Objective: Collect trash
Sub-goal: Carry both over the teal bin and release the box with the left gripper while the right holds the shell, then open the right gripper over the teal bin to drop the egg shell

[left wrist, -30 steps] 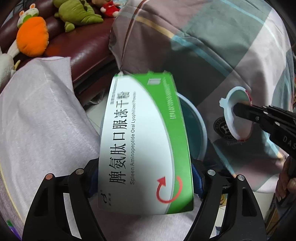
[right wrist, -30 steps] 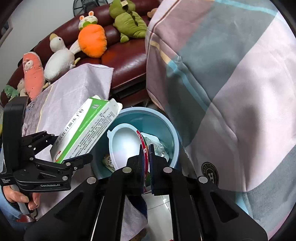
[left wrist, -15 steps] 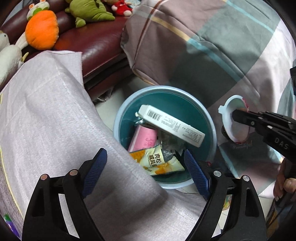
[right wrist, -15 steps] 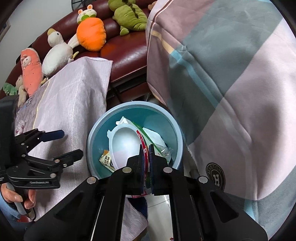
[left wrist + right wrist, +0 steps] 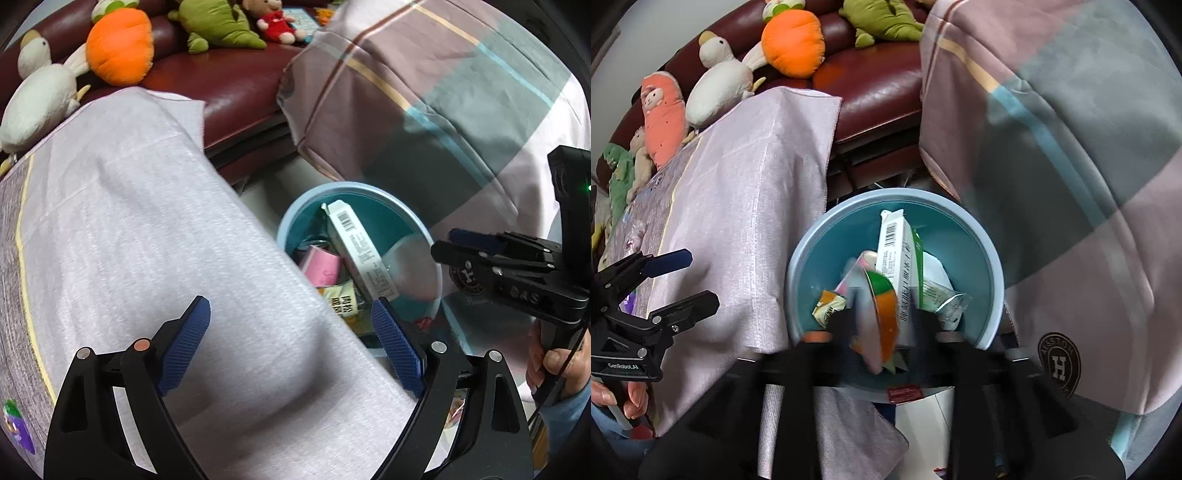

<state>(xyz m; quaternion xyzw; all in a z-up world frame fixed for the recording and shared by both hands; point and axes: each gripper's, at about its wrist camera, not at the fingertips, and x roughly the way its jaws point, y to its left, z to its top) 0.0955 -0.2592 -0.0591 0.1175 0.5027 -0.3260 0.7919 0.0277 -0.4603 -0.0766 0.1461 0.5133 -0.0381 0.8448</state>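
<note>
The left gripper (image 5: 291, 343) is hanging wide open and empty over the grey cloth (image 5: 147, 240), its jaws having just been opening. The right gripper (image 5: 882, 325) is blurred, its jaws just parting with the lid (image 5: 875, 314) tilted between them, over the bin (image 5: 993, 295). The box (image 5: 897, 251) is lying in the bin among wrappers (image 5: 827, 308). Beyond, plush toys (image 5: 794, 37) are sitting on the sofa (image 5: 879, 85).

Blue bin (image 5: 991, 258) (trash-filled) below parted right tool (image 5: 882, 325), lid (image 5: 871, 314) between.
</note>
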